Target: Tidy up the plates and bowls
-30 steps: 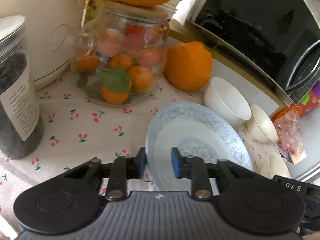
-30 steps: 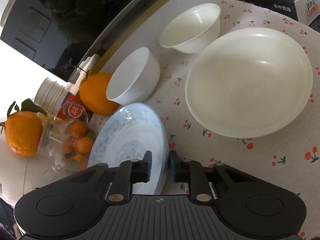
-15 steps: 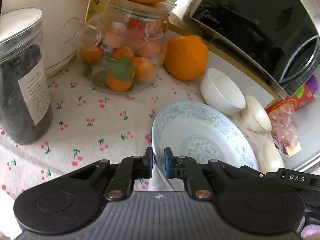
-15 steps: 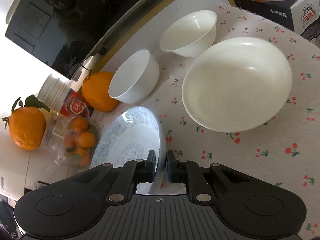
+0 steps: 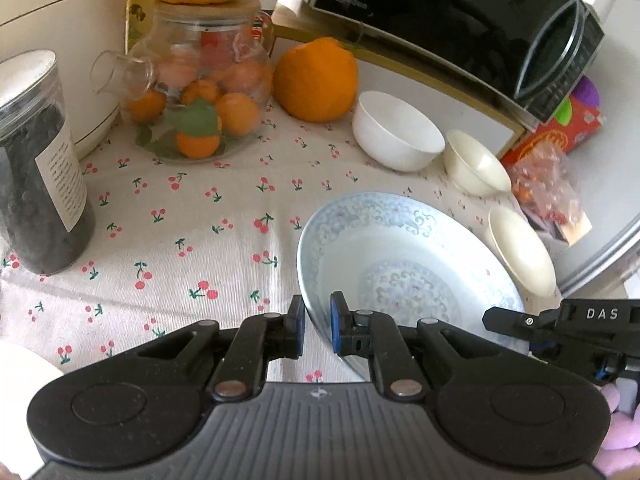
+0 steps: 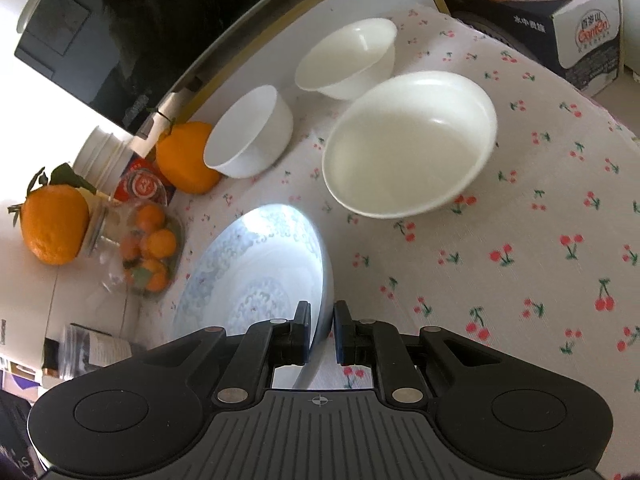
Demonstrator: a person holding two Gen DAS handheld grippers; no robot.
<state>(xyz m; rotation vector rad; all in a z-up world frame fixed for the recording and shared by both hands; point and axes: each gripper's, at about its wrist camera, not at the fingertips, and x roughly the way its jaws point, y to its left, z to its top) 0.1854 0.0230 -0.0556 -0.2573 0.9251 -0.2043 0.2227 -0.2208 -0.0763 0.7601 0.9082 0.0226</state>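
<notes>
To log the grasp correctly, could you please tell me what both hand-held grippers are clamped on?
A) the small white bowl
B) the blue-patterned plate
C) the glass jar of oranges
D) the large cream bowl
B: the left hand-held gripper and the right hand-held gripper each pinch the rim of the blue-patterned plate.

Left wrist cam: sits right behind the left gripper (image 5: 318, 322), angled steeply down, close over the pale blue patterned round plate (image 5: 404, 264). It faces the black glass-fronted microwave (image 5: 460, 20), which fills top right behind the plate. Glass jar of small oranges (image 5: 200, 96) sits beyond-left of the plate.

Right wrist cam: same mount behind the right gripper (image 6: 321, 332), also steep and close, on the plate's (image 6: 256, 276) opposite rim. Microwave (image 6: 120, 32) lands top left here.

Overlap: plate, jar (image 6: 144, 248), straight-sided white ceramic bowl (image 5: 396, 132) (image 6: 250, 140) beyond the plate, cherry-print cloth (image 5: 180, 232) (image 6: 520, 280). The right gripper's body also pokes into the left view, right of the plate.
</notes>
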